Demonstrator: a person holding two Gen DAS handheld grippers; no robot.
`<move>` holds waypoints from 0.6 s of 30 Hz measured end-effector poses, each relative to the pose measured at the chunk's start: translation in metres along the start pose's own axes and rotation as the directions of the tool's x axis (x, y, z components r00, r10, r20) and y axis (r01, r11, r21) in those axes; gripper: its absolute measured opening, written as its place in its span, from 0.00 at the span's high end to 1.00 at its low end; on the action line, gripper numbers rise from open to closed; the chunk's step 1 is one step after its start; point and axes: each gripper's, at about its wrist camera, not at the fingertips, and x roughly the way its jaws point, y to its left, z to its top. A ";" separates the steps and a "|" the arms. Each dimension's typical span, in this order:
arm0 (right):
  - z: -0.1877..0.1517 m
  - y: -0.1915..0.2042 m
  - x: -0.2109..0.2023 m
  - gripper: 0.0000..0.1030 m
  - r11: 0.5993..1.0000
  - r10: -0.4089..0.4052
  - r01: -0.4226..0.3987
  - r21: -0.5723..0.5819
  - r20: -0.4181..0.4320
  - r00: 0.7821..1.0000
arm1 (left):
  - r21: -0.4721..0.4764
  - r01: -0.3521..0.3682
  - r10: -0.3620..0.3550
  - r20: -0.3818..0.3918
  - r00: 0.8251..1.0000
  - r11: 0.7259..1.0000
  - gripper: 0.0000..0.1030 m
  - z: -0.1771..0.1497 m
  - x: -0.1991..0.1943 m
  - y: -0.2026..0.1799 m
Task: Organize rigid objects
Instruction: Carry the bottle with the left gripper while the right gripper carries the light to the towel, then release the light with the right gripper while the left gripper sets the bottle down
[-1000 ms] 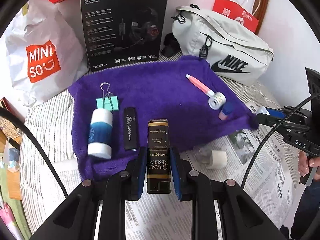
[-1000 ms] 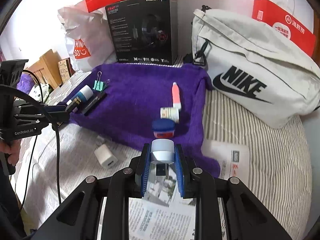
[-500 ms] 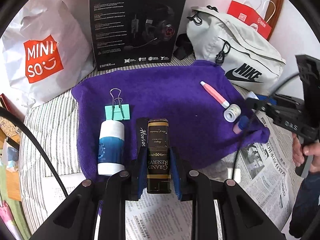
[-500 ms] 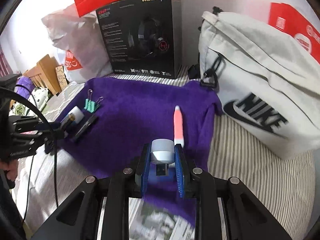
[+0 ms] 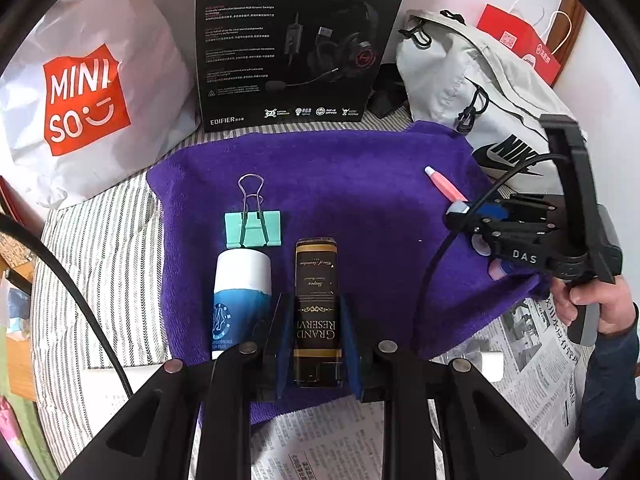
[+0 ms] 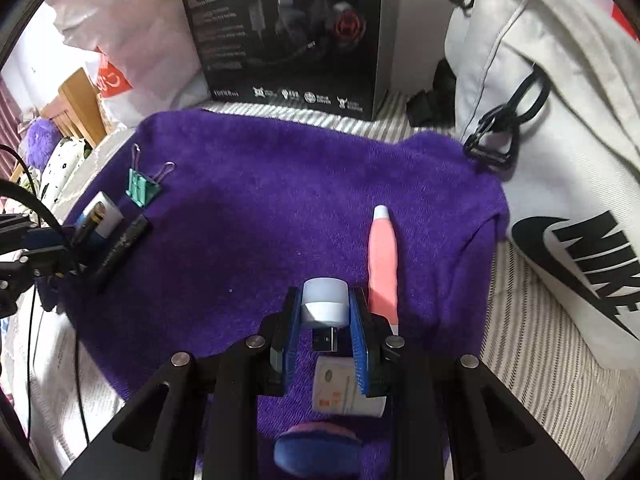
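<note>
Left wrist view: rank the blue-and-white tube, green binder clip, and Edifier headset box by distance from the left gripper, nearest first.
1. Blue-and-white tube: lying on the purple towel, just left of the left gripper, which is shut on the Grand Reserve box.
2. Green binder clip: beyond the tube's white end, further up the towel.
3. Edifier headset box: standing past the towel's far edge.
</note>
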 end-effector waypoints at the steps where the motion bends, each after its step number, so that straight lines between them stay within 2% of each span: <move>1: 0.000 -0.001 0.003 0.77 1.000 -0.003 0.003 0.001 -0.006 1.000 | -0.001 0.001 -0.001 -0.001 1.000 1.000 0.78 0.000 0.001 0.000; 7: -0.001 0.002 0.004 0.77 1.000 -0.014 0.014 -0.023 -0.003 1.000 | -0.005 0.009 -0.009 -0.007 1.000 1.000 0.78 0.003 0.006 0.001; 10: -0.001 0.006 0.004 0.68 1.000 -0.004 0.004 -0.031 -0.005 1.000 | -0.003 0.011 -0.011 -0.014 1.000 1.000 0.78 0.005 0.010 -0.001; 12: -0.001 0.006 0.003 0.54 1.000 0.000 0.000 -0.027 0.000 1.000 | 0.000 0.012 -0.012 -0.019 1.000 1.000 0.78 0.006 0.013 -0.002; 18: 0.000 0.006 -0.010 0.52 1.000 -0.008 0.009 -0.027 0.044 0.999 | 0.003 0.019 -0.019 -0.034 0.999 1.000 0.78 0.012 0.023 -0.005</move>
